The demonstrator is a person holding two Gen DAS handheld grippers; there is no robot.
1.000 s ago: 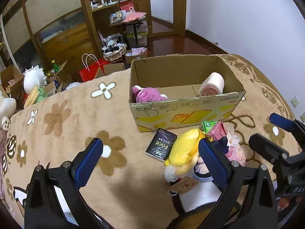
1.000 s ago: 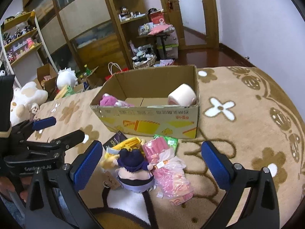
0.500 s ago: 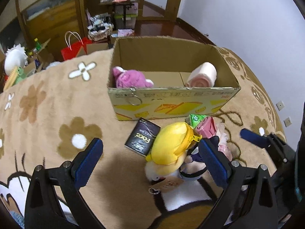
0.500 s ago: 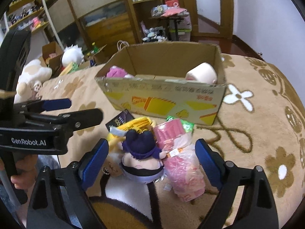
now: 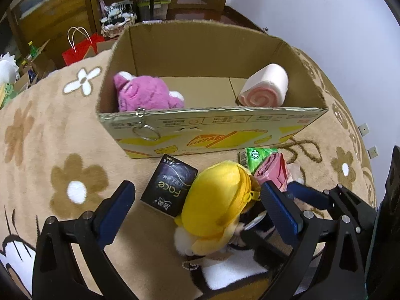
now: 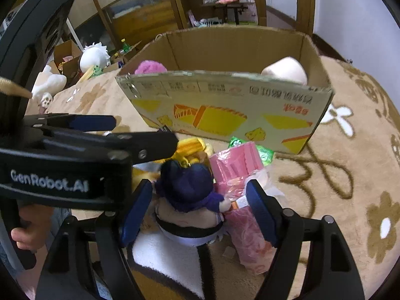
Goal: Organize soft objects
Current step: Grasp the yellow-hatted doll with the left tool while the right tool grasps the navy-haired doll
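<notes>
An open cardboard box (image 5: 212, 130) (image 6: 225, 115) on the flowered carpet holds a pink plush (image 5: 145, 95) and a pink-white roll plush (image 5: 265, 90). In front of it lie a yellow plush (image 5: 217, 200), a dark-haired doll (image 6: 190, 192), pink plastic packets (image 6: 237, 165) and a black "Face" pack (image 5: 170, 185). My left gripper (image 5: 197, 207) is open, its pads either side of the yellow plush and black pack. My right gripper (image 6: 198, 210) is open around the doll, pads close to its sides.
A green tissue pack (image 5: 257, 155) lies by the box front. A keyring (image 5: 145, 130) hangs on the box's front wall. A red bag (image 5: 80, 47), shelves and plush toys (image 6: 95, 55) stand beyond the carpet. The left gripper's body (image 6: 75, 160) crosses the right wrist view.
Both grippers have moved down and forward toward the pile. The right gripper has narrowed around the doll; the left now straddles the yellow plush.
</notes>
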